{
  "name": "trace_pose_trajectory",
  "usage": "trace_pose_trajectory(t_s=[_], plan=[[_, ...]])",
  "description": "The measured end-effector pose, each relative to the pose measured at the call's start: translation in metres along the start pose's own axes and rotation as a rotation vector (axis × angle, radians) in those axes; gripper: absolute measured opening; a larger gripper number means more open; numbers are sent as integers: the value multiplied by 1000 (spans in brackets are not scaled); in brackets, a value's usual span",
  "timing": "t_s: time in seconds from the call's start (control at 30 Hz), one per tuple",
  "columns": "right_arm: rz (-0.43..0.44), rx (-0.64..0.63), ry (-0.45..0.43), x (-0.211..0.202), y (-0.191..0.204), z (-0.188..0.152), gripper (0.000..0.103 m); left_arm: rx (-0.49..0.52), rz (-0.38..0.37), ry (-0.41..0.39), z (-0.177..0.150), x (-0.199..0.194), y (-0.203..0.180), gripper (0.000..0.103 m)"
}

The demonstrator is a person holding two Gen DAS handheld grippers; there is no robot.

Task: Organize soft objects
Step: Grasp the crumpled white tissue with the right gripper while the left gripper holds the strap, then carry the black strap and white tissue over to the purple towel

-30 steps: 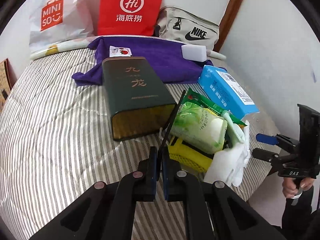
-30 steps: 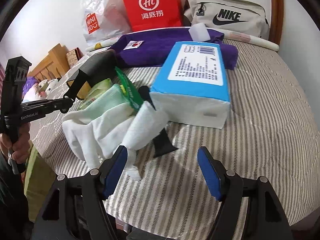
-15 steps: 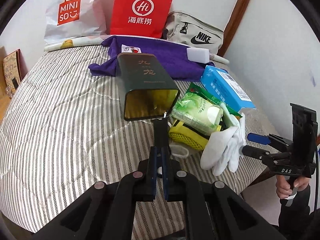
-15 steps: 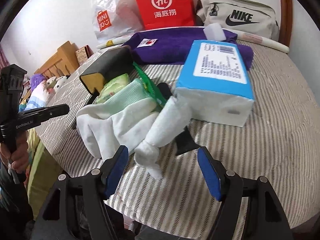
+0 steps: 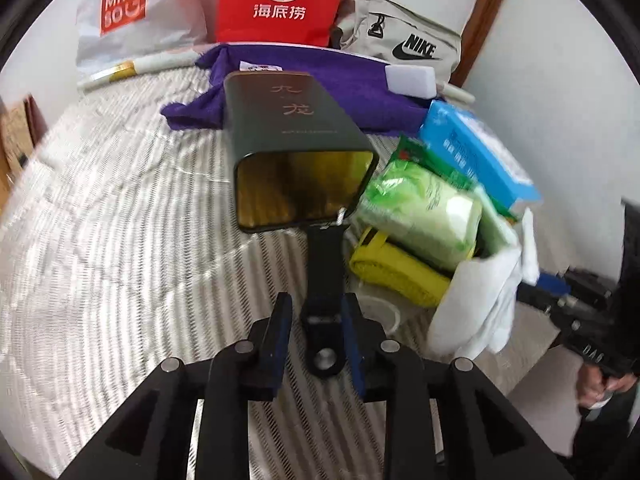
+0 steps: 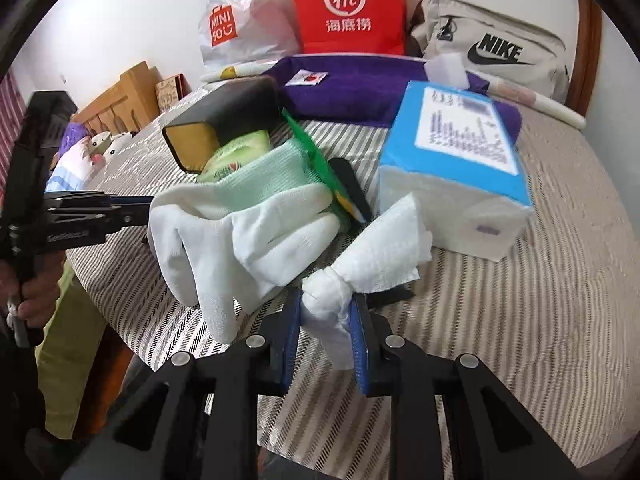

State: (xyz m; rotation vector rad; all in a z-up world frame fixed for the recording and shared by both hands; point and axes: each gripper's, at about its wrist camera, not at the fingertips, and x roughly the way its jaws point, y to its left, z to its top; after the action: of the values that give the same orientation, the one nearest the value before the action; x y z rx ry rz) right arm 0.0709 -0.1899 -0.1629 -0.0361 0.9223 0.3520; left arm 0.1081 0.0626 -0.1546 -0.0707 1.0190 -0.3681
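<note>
Right gripper (image 6: 325,322): jaws have just been closing and now pinch the knotted end of the twisted white tissue (image 6: 360,268), near the bed's (image 6: 520,320) front edge, probably to lift it clear of the pile. White gloves (image 6: 248,240) droop over that edge beside it. Left gripper (image 5: 318,322): jaws have just been opening, slack around a black flat tool (image 5: 325,276), apparently being set down below the dark tin (image 5: 296,148).

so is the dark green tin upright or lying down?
Lying down. The dark green tin rests on its broad side on the striped bedspread, gold end face toward the left camera.
</note>
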Motion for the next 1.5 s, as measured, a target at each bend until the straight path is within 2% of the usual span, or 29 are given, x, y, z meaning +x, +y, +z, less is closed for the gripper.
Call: trace_pose_trajectory(t_s=[0.07, 0.17, 0.37, 0.5, 0.6, 0.77, 0.87, 0.9, 0.93, 1.0, 1.1, 1.23, 1.4, 1.5], plan=[[-8, 1, -6, -5, -4, 0, 23, -25, -13, 10, 4, 5, 2, 26], [-21, 12, -13, -10, -13, -1, 23, -26, 17, 11, 8, 12, 0, 29], [-56, 38, -23, -18, -29, -5, 23, 73, 141, 24, 10, 17, -15, 32], [-84, 32, -22, -19, -34, -9, 24, 91, 172, 23, 5, 12, -9, 32], [-86, 40, -20, -19, -38, -11, 24, 102, 206, 28, 2, 8, -5, 36], [-83, 54, -14, -16, -42, -13, 24, 106, 187, 17, -1, 6, -2, 44], [-85, 60, -10, -14, -44, -13, 24, 144, 212, 11, -3, 9, -10, 46], [-82, 63, -11, -14, -44, -13, 24, 163, 223, 2, -4, 9, -13, 44], [-81, 65, -12, -14, -45, -14, 24, 176, 208, -3, -6, 8, -16, 32], [-87, 68, -9, -12, -46, -14, 24, 200, 190, -6, -9, 7, -21, 23], [-87, 73, -4, -11, -48, -14, 24, 219, 204, -16, -12, 5, -23, 23], [-76, 84, 10, -5, -49, -15, 24, 133, 149, -20, -8, 4, -14, 26], [-60, 126, -4, 1, -52, -14, 27, 163, 195, -59, -12, 7, -20, 27], [-62, 162, -22, 3, -53, -12, 27, 148, 179, -71, -12, 6, -17, 22]])
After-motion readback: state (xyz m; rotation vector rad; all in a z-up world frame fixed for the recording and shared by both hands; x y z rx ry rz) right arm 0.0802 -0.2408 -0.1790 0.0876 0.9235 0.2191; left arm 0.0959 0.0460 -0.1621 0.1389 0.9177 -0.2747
